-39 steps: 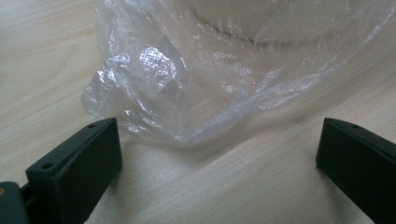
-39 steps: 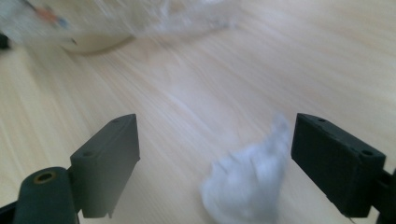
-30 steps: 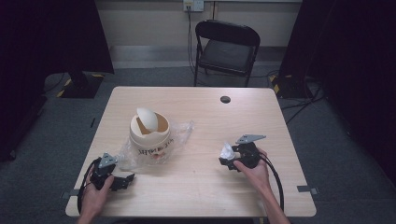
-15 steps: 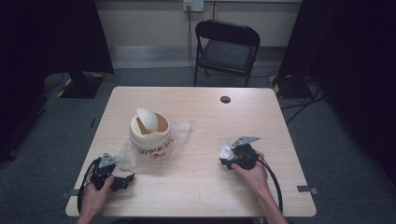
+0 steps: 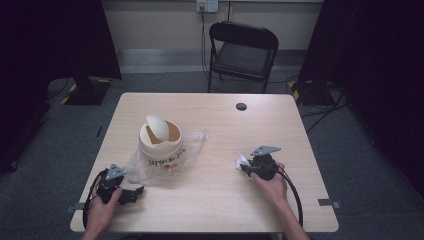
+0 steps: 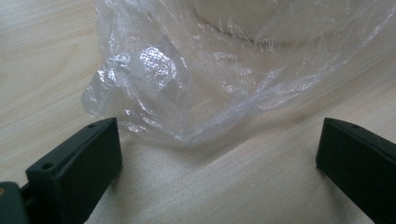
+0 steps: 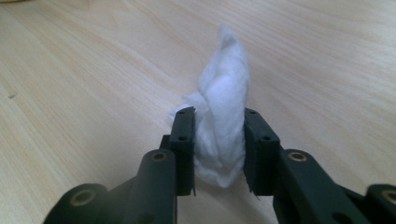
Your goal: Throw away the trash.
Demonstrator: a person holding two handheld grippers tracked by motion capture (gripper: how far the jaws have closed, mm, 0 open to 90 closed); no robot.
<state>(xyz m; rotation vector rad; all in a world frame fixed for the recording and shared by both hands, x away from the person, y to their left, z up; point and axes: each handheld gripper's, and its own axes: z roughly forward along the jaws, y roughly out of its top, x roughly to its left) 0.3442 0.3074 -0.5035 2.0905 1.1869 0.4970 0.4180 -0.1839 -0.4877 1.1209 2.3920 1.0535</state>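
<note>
Two grippers, left gripper [image 5: 131, 192] and right gripper [image 5: 241, 165], one white tissue wad [image 7: 222, 122], one cream swing-lid bin [image 5: 160, 142], one clear plastic bag [image 6: 196, 79], one folding chair [image 5: 243, 50], one table [image 5: 210, 210]

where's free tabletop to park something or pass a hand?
Bare: the far strip of the table beyond the bin, the middle between the plastic bag and the right gripper pinching a white wad, and the right edge. Crowded: near left, around the bag and the left gripper.

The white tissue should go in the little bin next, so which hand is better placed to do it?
Right. The right hand-held gripper has just closed on the tissue. The left hand-held gripper is open by the plastic bag around the bin.
</note>
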